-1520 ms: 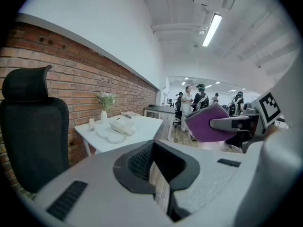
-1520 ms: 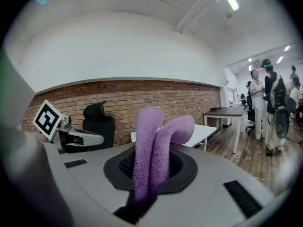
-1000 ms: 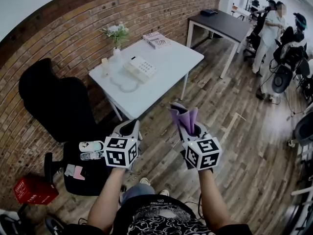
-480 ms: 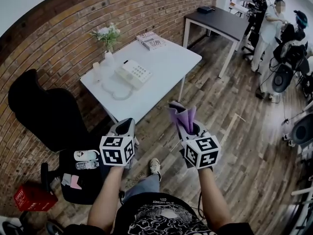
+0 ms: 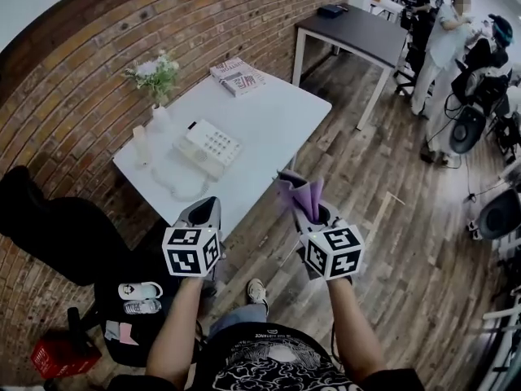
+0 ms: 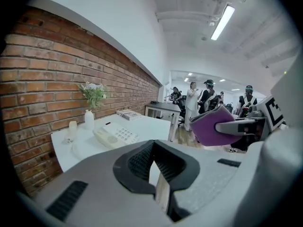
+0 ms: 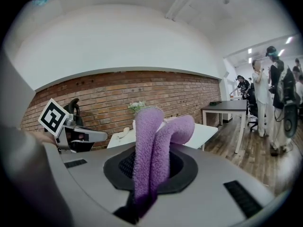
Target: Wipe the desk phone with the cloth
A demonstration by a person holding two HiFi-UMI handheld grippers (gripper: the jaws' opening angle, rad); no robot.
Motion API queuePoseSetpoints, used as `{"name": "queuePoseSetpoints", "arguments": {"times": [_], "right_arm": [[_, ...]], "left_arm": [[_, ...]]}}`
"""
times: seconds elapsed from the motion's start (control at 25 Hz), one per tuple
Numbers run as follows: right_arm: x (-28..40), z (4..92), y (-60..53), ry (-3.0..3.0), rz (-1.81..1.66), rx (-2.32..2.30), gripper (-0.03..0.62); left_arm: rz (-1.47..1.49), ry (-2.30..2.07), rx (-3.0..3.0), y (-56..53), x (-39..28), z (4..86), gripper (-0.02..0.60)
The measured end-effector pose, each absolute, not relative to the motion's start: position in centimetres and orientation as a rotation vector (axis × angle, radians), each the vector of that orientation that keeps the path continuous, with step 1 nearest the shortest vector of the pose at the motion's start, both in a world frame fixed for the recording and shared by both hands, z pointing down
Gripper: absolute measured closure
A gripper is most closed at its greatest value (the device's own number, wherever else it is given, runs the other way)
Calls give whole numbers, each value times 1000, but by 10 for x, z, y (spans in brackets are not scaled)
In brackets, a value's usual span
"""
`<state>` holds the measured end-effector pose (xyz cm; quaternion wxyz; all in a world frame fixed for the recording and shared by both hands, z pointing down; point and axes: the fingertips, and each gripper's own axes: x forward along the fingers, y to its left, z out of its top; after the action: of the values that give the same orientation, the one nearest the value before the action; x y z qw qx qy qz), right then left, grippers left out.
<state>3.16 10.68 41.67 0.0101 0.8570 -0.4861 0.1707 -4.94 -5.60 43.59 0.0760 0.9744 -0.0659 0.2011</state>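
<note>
The cream desk phone [image 5: 208, 147] lies on the white table [image 5: 281, 112], well ahead of both grippers; in the left gripper view the phone [image 6: 115, 136] is at middle left. My right gripper [image 5: 308, 208] is shut on the folded purple cloth [image 5: 298, 194], held over the wooden floor short of the table's near corner. In the right gripper view the cloth [image 7: 152, 141] stands up out of the right gripper [image 7: 149, 176]. My left gripper [image 5: 204, 212] hangs by the table's near edge; in its own view the left gripper [image 6: 156, 174] is shut and holds nothing.
On the white table stand a vase of flowers [image 5: 155, 80], a small candle [image 5: 140, 145] and a stack of magazines [image 5: 236, 76]. A black chair [image 5: 57, 230] sits left, with a red basket [image 5: 63, 357] below. A dark table [image 5: 366, 35] and people [image 5: 444, 31] are at the far right.
The white table and phone have slid down and left in the head view as I come closer. Both grippers keep their pose, cloth still in the right one.
</note>
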Motion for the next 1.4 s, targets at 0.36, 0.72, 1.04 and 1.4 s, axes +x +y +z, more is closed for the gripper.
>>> {"name": "queuePoseSetpoints", "arguments": {"times": [0.36, 0.72, 1.04, 1.4], "right_arm": [[102, 421, 70, -1435, 588, 2722, 546], [134, 432, 55, -1381, 613, 2734, 546], [154, 432, 47, -1384, 608, 2739, 546], [181, 437, 26, -1470, 601, 2684, 546]], "left_arm": [[634, -123, 2914, -98, 25, 440, 575], [638, -58, 2904, -111, 64, 451, 575], [651, -51, 2901, -116, 83, 456, 575], [654, -144, 2891, -129, 96, 463, 575]]}}
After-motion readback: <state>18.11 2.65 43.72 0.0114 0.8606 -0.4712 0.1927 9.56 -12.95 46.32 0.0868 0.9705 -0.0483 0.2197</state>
